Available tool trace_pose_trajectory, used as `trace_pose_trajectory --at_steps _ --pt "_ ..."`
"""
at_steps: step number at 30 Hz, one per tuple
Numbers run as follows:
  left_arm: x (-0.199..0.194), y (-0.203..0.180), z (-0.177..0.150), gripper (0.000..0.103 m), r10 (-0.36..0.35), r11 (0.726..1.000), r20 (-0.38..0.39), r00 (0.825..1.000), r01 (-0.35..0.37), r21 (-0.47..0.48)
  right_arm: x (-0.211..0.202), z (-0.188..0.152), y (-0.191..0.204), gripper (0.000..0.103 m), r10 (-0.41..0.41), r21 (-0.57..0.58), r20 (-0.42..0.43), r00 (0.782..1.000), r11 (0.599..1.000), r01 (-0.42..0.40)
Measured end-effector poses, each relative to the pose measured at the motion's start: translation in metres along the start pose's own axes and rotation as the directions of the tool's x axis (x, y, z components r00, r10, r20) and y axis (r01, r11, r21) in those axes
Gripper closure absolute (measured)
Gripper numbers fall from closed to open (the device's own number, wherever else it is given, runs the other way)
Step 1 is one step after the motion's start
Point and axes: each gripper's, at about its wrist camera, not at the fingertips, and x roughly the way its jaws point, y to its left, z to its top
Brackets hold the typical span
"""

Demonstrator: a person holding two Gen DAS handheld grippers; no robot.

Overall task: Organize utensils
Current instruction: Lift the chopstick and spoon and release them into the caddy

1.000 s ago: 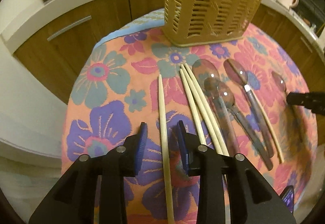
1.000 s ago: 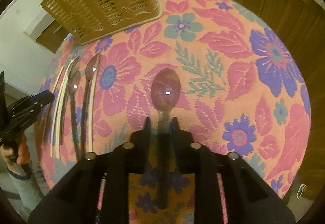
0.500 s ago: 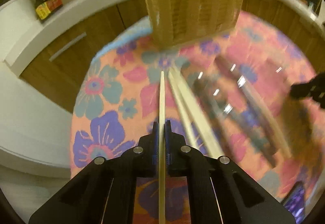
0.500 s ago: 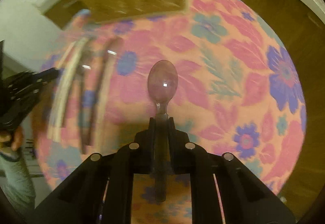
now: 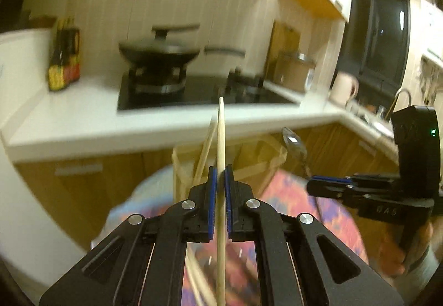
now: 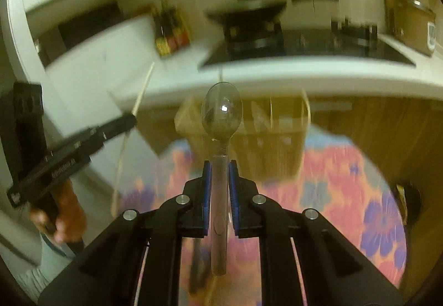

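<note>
My left gripper (image 5: pixel 218 171) is shut on a pale wooden chopstick (image 5: pixel 220 139), which sticks up and forward above the table. The right gripper (image 6: pixel 220 164) is shut on the handle of a clear plastic spoon (image 6: pixel 221 112), bowl raised in front of me. Ahead of both stands the tan slatted utensil basket (image 6: pixel 263 137), blurred, with a chopstick (image 5: pixel 205 150) leaning in it. In the left wrist view the right gripper (image 5: pixel 313 186) holds its spoon (image 5: pixel 293 143) at the right. The right wrist view has the left gripper (image 6: pixel 130 120) with its chopstick (image 6: pixel 142 91) at the left.
The floral tablecloth (image 6: pixel 346 181) covers the round table below, with blurred utensils lying on it. Behind runs a white counter (image 5: pixel 83 117) with a stove and wok (image 5: pixel 159 52), sauce bottles (image 5: pixel 63 56) and a mug (image 5: pixel 343 87). A person's hand (image 6: pixel 66 211) holds the left gripper.
Both grippers closed on their utensils, the left on a chopstick and the right on the spoon, then lifted them off the tablecloth and tilted up toward the basket.
</note>
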Motion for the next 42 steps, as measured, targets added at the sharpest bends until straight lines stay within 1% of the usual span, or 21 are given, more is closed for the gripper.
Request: trace_pose_trajectory --at_steps 2,5,7,9,11,14,17,21,24,28,30,31,33,35,37,41,42 --pt "0.005 -0.008 0.019 0.099 -0.006 1.000 0.059 0.998 0.005 0.007 -0.005 0.024 -0.002 0.093 0.005 0.006 0.076 0.997 1.000 -0.005" --pt "0.011 -0.019 0.037 0.099 0.025 0.999 0.126 0.992 -0.029 0.030 -0.007 0.051 -0.003 0.093 0.011 0.011 0.169 0.986 1.000 -0.013" --pt "0.021 -0.020 0.049 0.099 -0.001 1.000 0.156 0.988 -0.002 0.021 -0.004 0.067 -0.003 0.093 -0.001 0.013 0.223 0.975 1.000 -0.002" --pt "0.031 -0.017 0.058 0.099 0.000 1.000 0.193 0.981 -0.001 0.008 0.002 0.078 -0.003 0.093 -0.049 -0.001 0.296 0.954 0.999 0.051" --pt "0.043 -0.011 0.066 0.099 0.008 1.000 0.220 0.975 -0.004 -0.020 0.012 0.087 -0.003 0.093 -0.093 -0.026 0.347 0.933 0.994 0.108" --pt "0.060 0.001 0.072 0.099 0.028 0.999 0.247 0.969 -0.016 -0.048 0.027 0.094 -0.012 0.093 -0.114 -0.017 0.379 0.918 0.991 0.130" --pt "0.074 0.010 0.071 0.099 0.039 0.998 0.257 0.966 -0.024 -0.058 0.040 0.094 -0.021 0.093 -0.132 -0.005 0.409 0.903 0.989 0.146" --pt "0.094 0.017 0.064 0.099 0.055 0.998 0.267 0.962 -0.041 -0.055 0.061 0.091 -0.029 0.093 -0.142 -0.029 0.398 0.906 0.986 0.167" --pt "0.100 0.016 0.057 0.099 0.083 0.996 0.282 0.956 -0.075 -0.042 0.073 0.084 -0.030 0.093 -0.139 -0.043 0.386 0.912 0.985 0.169" --pt "0.104 0.016 0.047 0.099 0.091 0.996 0.288 0.953 -0.087 -0.027 0.081 0.078 -0.029 0.093 -0.135 -0.061 0.383 0.914 0.983 0.171" --pt "0.104 0.018 0.041 0.099 0.098 0.995 0.298 0.950 -0.095 -0.024 0.080 0.074 -0.028 0.093 -0.138 -0.059 0.388 0.911 0.983 0.175" --pt "0.104 0.019 0.039 0.099 0.097 0.995 0.297 0.950 -0.094 -0.024 0.080 0.072 -0.028 0.093 -0.138 -0.056 0.389 0.911 0.983 0.172" --pt "0.103 0.022 0.035 0.099 0.088 0.996 0.288 0.954 -0.084 -0.027 0.081 0.070 -0.030 0.093 -0.127 -0.054 0.369 0.921 0.986 0.157" --pt "0.100 0.027 0.031 0.098 0.083 0.996 0.287 0.954 -0.071 -0.051 0.083 0.067 -0.032 0.092 -0.119 -0.055 0.343 0.932 0.988 0.147" --pt "0.097 0.030 0.027 0.092 0.085 0.996 0.291 0.953 -0.071 -0.060 0.082 0.062 -0.033 0.092 -0.117 -0.055 0.336 0.935 0.988 0.144" --pt "0.093 0.032 0.020 0.092 0.080 0.996 0.259 0.963 -0.070 -0.049 0.076 0.054 -0.035 0.091 -0.094 -0.048 0.306 0.947 0.992 0.114" --pt "0.090 0.032 0.018 0.089 0.079 0.997 0.253 0.964 -0.070 -0.046 0.074 0.052 -0.035 0.091 -0.088 -0.047 0.300 0.950 0.993 0.107"
